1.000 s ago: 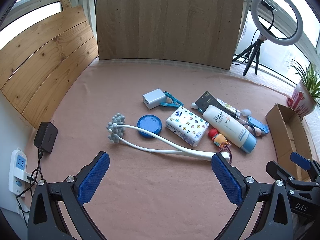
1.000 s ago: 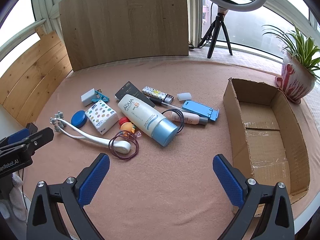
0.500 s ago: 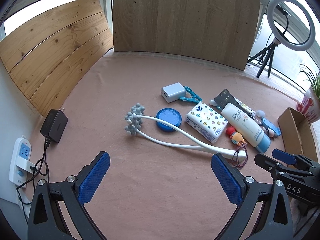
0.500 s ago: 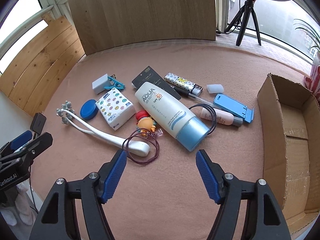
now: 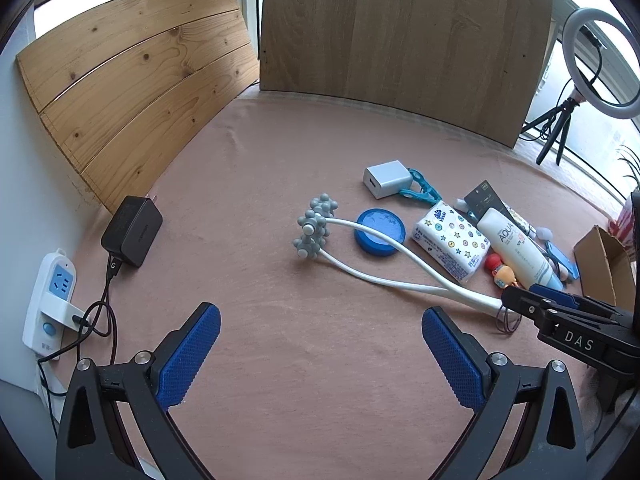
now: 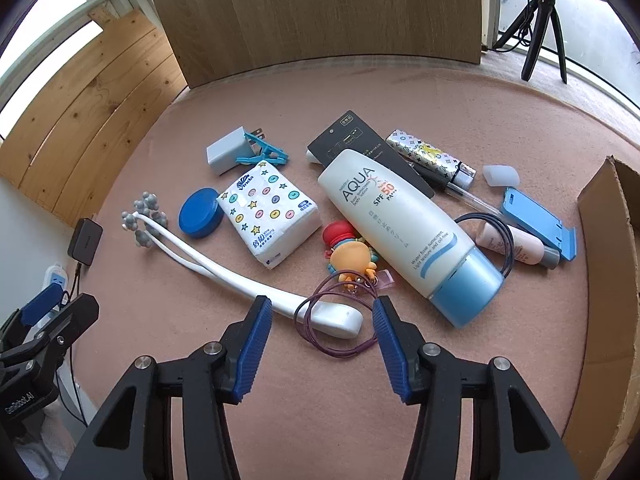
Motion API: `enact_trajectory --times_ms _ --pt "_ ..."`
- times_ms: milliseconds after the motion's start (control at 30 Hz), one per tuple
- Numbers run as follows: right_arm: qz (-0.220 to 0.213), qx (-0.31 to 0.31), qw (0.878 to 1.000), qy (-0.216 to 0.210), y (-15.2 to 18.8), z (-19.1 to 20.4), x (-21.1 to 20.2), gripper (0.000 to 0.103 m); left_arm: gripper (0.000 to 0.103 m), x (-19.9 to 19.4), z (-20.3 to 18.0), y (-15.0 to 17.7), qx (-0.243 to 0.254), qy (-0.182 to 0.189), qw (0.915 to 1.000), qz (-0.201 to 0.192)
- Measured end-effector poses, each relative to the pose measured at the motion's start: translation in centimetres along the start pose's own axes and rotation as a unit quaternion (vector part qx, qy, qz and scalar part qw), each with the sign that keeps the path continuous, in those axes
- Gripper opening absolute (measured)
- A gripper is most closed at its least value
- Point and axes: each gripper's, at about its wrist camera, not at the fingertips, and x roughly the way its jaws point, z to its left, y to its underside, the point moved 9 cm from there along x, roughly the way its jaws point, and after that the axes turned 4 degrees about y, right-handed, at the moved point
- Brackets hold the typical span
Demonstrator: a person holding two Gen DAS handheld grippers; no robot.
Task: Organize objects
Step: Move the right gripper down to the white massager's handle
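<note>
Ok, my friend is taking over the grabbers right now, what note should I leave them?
Right gripper: jaws closing, nothing pinched yet; the white massager handle and purple hair tie lie between its tips.
Left gripper: open, empty, over bare mat.
Things: sunscreen tube, tissue pack, blue tin, toy keychain, charger and the rest lie piled on the mat.
Done: nothing seen in the cardboard box, though little of its inside shows.
Left: grab the massager, then move everything over.
</note>
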Motion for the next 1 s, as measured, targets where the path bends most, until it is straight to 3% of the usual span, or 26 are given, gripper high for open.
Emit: enact_trajectory --times_ms 133,500,767,1000 --pt "-0.005 -0.024 1.000 -0.006 -1.2 1.6 0.4 0.039 0.102 -0.1 0.6 0.2 -0.005 -0.001 1.0000 0.001" --pt "0.041 -0.083 0.994 -0.049 -1.0 6.0 3.2 0.037 0.102 -0.7 4.5 0.8 -0.040 -0.023 0.9989 0.000" --pt "0.084 -0.120 0.983 -0.106 2.0 10.1 3.5 0.037 0.102 -0.6 5.5 0.9 -0.050 -0.028 0.9984 0.000" --pt "0.096 -0.135 0.973 -0.159 3.9 12.8 2.2 0.037 0.102 -0.6 6.4 0.8 -0.059 -0.030 0.9978 0.000"
